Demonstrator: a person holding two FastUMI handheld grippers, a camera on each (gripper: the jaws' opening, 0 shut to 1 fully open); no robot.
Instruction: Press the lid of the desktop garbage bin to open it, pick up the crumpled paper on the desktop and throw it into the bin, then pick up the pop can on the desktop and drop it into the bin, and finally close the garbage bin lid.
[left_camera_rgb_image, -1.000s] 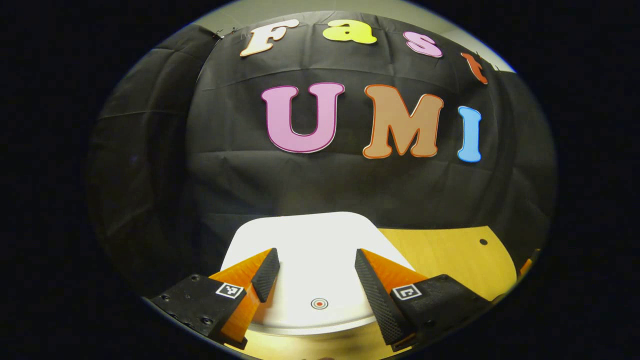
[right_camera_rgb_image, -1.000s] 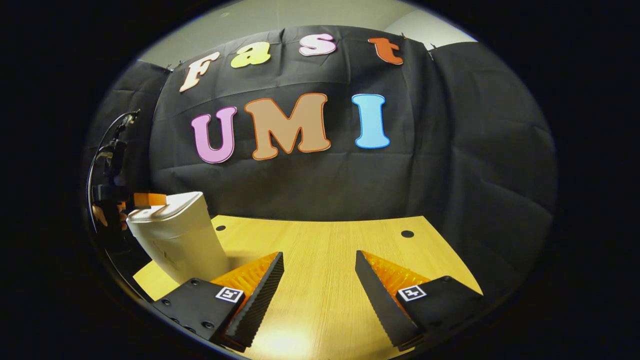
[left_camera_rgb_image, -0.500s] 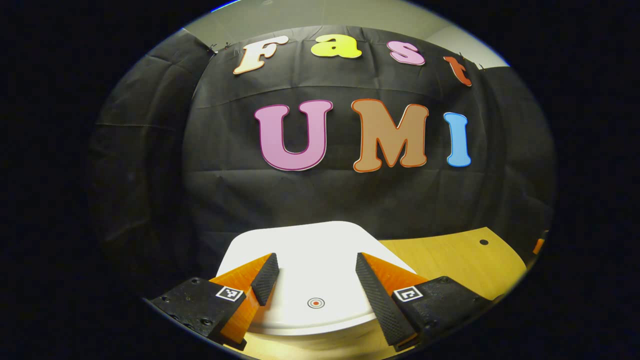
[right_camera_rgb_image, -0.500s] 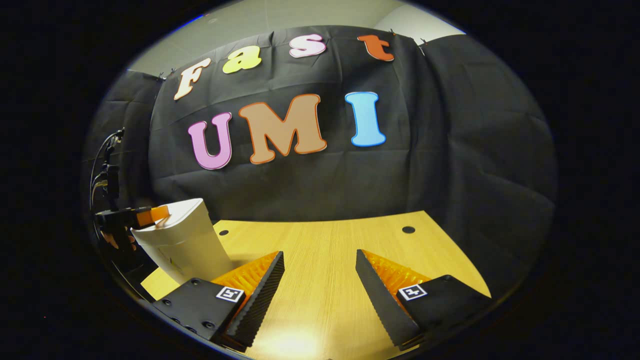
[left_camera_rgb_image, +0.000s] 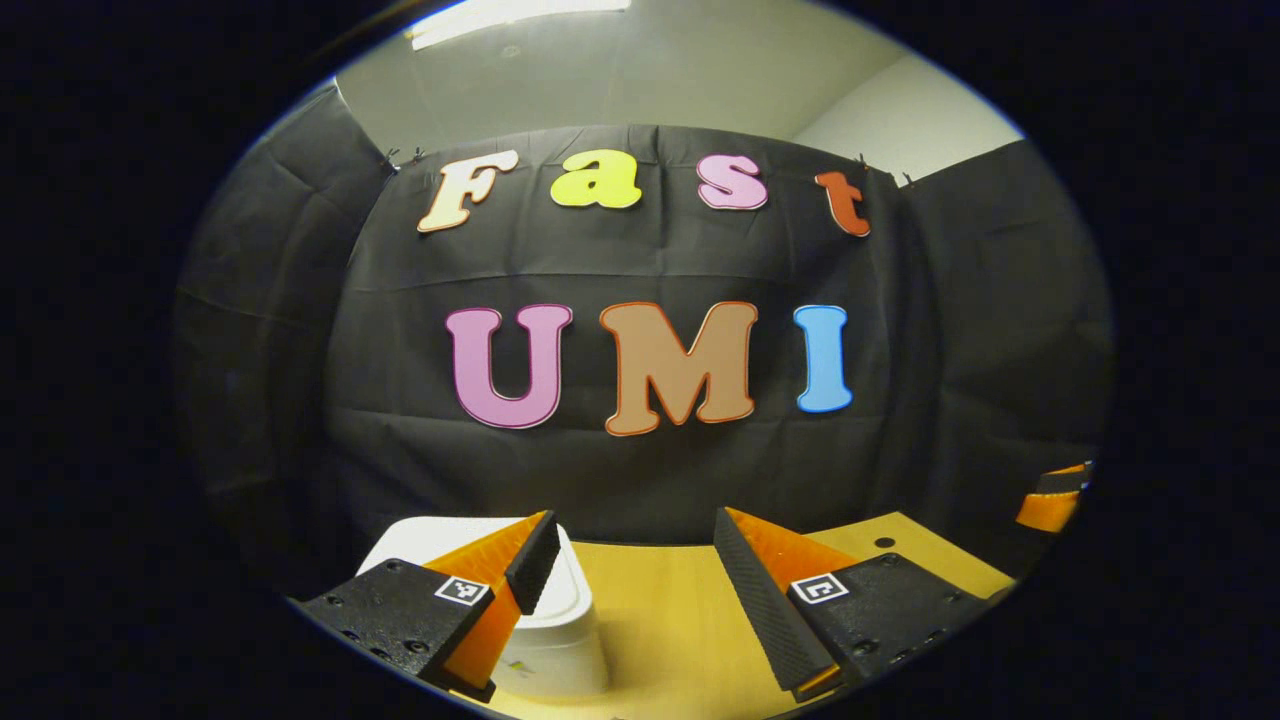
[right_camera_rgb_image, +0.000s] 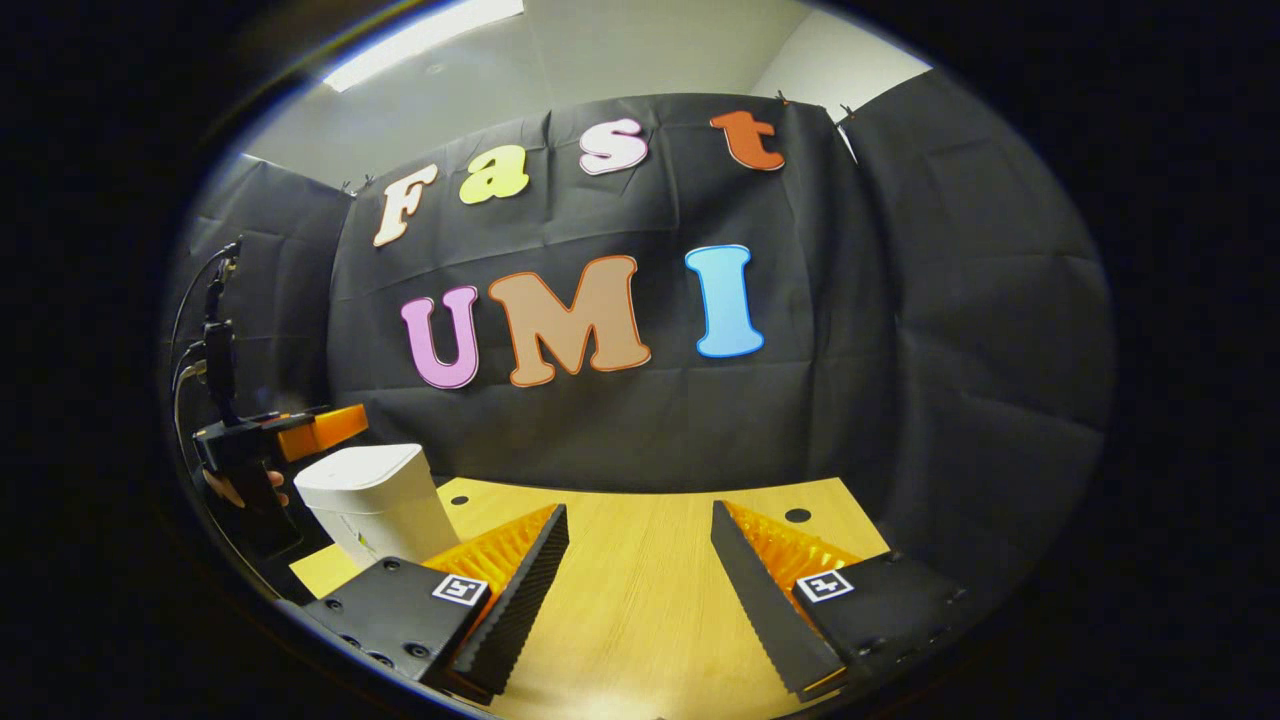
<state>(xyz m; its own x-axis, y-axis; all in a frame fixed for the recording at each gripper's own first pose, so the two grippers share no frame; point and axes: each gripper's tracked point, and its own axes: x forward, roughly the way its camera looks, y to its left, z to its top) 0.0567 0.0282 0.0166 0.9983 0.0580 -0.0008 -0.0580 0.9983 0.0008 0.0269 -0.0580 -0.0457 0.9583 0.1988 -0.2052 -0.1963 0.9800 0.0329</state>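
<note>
left gripper view: above bin (left_camera_rgb_image: 560, 610), faces wall | right gripper view: farther right, sharing bin (right_camera_rgb_image: 375, 495), table (right_camera_rgb_image: 640, 600)

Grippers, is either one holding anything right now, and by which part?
Nothing is held. The left gripper and right gripper both have open jaws, empty above the table; the bin stands untouched.
</note>
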